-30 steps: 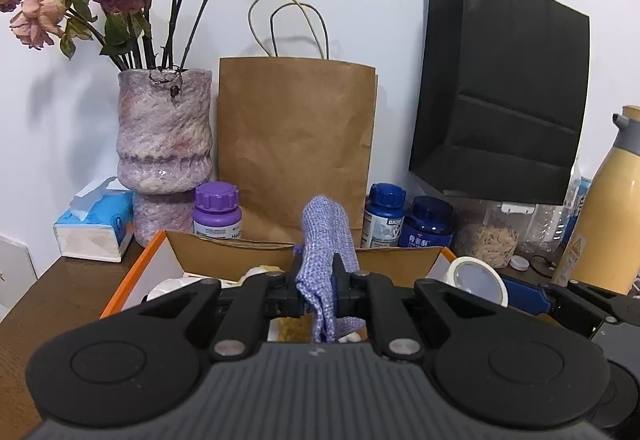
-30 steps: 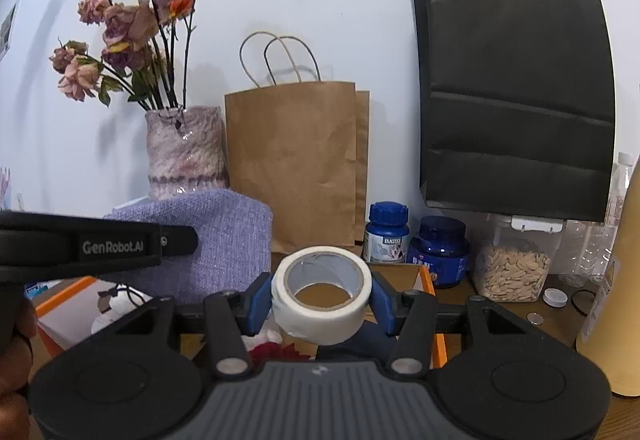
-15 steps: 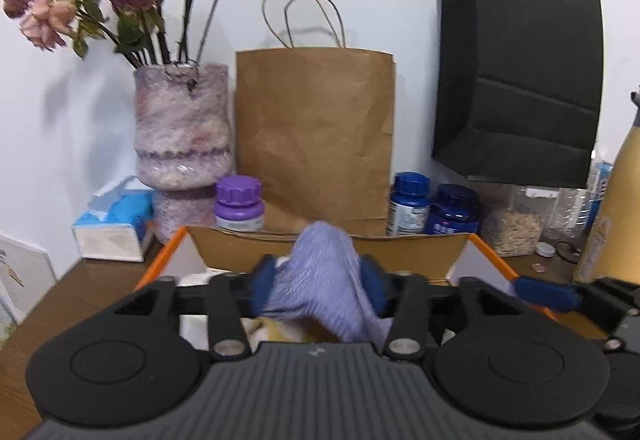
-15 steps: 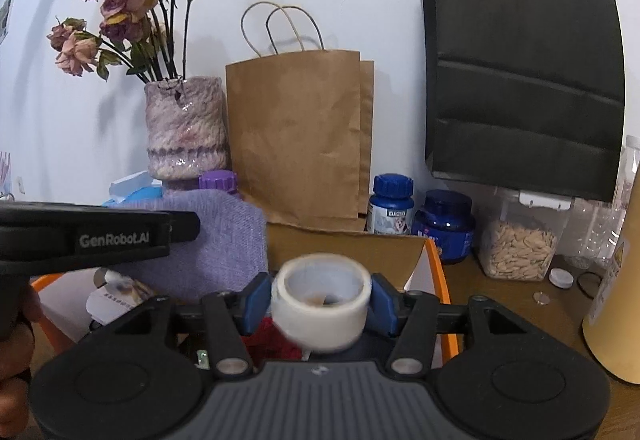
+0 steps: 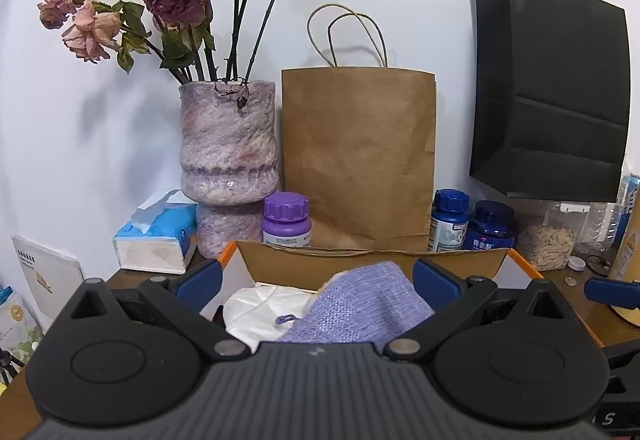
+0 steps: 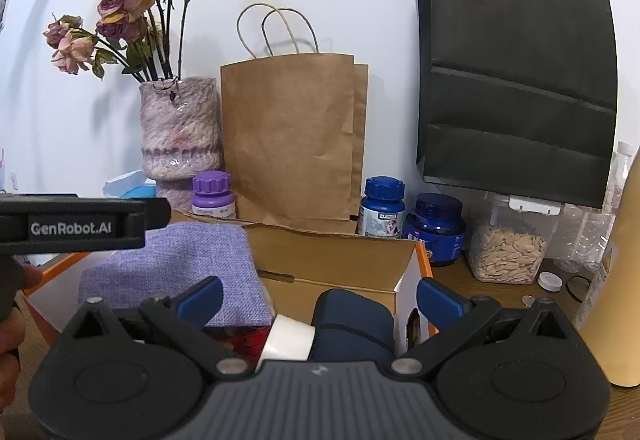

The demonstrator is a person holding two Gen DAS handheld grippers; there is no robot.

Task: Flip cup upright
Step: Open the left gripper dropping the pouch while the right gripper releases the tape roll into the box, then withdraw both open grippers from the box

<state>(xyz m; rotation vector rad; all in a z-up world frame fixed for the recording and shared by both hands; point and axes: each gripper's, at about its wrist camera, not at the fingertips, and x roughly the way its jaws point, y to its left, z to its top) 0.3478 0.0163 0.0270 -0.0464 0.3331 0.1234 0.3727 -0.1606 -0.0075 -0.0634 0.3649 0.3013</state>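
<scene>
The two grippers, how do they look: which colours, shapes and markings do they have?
Both match: the left gripper and right gripper have a ribbed dark grey body, two round black discs, black linkage arms with silver pivots, and blue finger pads. The left gripper's side reads "GenRobot.AI" in the right wrist view.

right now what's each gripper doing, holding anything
left gripper: open, just let go, purple cloth lies loose below
right gripper: open, just let go, tape roll lies in the box

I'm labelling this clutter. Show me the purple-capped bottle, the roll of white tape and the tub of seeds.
purple-capped bottle (image 5: 286,222): left wrist view, on its body just under the cap.
roll of white tape (image 6: 287,340): right wrist view, on its outer band.
tub of seeds (image 6: 507,254): right wrist view, on the seed-filled wall.
</scene>
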